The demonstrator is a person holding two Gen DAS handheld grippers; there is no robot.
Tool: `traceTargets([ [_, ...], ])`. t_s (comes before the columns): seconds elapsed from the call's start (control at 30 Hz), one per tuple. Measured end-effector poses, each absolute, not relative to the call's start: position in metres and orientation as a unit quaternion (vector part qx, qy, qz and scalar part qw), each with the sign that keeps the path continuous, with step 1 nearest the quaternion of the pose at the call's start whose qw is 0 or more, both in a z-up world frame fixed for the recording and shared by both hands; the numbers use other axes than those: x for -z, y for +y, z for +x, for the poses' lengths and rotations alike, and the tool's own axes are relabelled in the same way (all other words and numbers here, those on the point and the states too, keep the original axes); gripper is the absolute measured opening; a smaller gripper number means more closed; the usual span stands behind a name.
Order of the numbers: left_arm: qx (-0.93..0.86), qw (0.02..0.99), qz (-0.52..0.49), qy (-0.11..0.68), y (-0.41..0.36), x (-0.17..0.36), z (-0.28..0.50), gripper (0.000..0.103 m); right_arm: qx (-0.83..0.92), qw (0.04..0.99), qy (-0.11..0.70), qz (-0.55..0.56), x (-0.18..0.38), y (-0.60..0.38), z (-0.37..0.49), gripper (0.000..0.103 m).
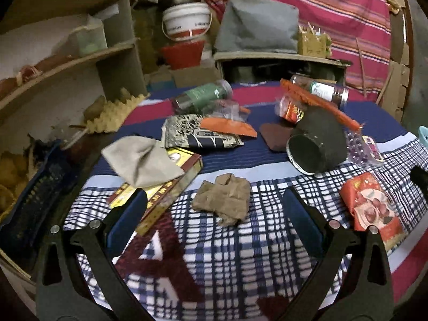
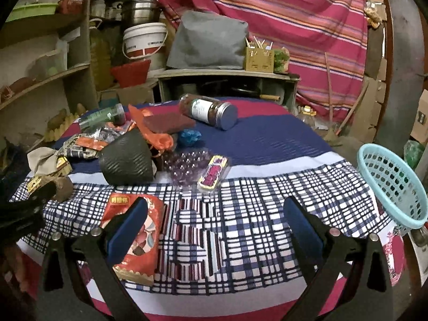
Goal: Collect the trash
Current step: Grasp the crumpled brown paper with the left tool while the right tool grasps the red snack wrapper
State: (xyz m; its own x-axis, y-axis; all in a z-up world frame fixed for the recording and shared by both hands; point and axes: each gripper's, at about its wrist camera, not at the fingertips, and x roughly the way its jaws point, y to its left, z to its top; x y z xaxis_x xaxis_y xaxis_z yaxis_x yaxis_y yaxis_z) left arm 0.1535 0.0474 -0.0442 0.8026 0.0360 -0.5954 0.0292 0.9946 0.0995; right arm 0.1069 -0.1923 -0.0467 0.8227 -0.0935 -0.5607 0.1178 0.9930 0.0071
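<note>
A cloth-covered table holds scattered trash. A crumpled brown paper bag [image 1: 223, 203] lies just ahead of my open, empty left gripper [image 1: 215, 214]. A red snack packet [image 1: 373, 208] lies to its right; in the right wrist view this packet [image 2: 133, 238] sits under the left finger of my open, empty right gripper [image 2: 214, 219]. A black cup [image 1: 315, 144] lies on its side, also seen in the right wrist view [image 2: 125, 157]. A light blue basket [image 2: 393, 184] stands at the table's right edge.
Jars [image 2: 208, 111], orange wrappers [image 1: 227, 127], a patterned packet [image 1: 198, 136], a yellow-red box [image 1: 160, 198], a beige cloth [image 1: 141, 160] and a clear bead tray [image 2: 187, 165] crowd the table. A dark blue crate [image 1: 34, 198] sits left. Shelves [image 1: 67, 64] stand behind.
</note>
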Motion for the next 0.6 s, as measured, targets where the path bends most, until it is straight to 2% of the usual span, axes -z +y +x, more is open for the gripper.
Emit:
traceTargets([
  [0.17, 0.013, 0.937, 0.014, 0.348, 0.057, 0.051, 0.176, 0.097, 0.058, 0.949, 0.310, 0.017, 0.054, -0.191, 0.112, 0.099],
  [0.23, 0.024, 0.930, 0.005, 0.366, 0.058, 0.057, 0.183, 0.088, 0.058, 0.948, 0.313, 0.022, 0.056, -0.192, 0.114, 0.099],
  [0.3, 0.033, 0.924, 0.000, 0.381, 0.058, 0.061, 0.189, 0.073, 0.057, 0.947, 0.316, 0.024, 0.058, -0.192, 0.114, 0.099],
  [0.33, 0.035, 0.922, -0.002, 0.386, 0.058, 0.063, 0.190, 0.070, 0.056, 0.946, 0.318, 0.024, 0.058, -0.191, 0.114, 0.099],
  [0.4, 0.042, 0.918, -0.006, 0.393, 0.058, 0.065, 0.192, 0.054, 0.053, 0.945, 0.321, 0.025, 0.060, -0.189, 0.114, 0.099],
  [0.6, 0.036, 0.926, 0.007, 0.376, 0.059, 0.060, 0.181, 0.049, 0.034, 0.946, 0.321, 0.017, 0.060, -0.175, 0.112, 0.099],
])
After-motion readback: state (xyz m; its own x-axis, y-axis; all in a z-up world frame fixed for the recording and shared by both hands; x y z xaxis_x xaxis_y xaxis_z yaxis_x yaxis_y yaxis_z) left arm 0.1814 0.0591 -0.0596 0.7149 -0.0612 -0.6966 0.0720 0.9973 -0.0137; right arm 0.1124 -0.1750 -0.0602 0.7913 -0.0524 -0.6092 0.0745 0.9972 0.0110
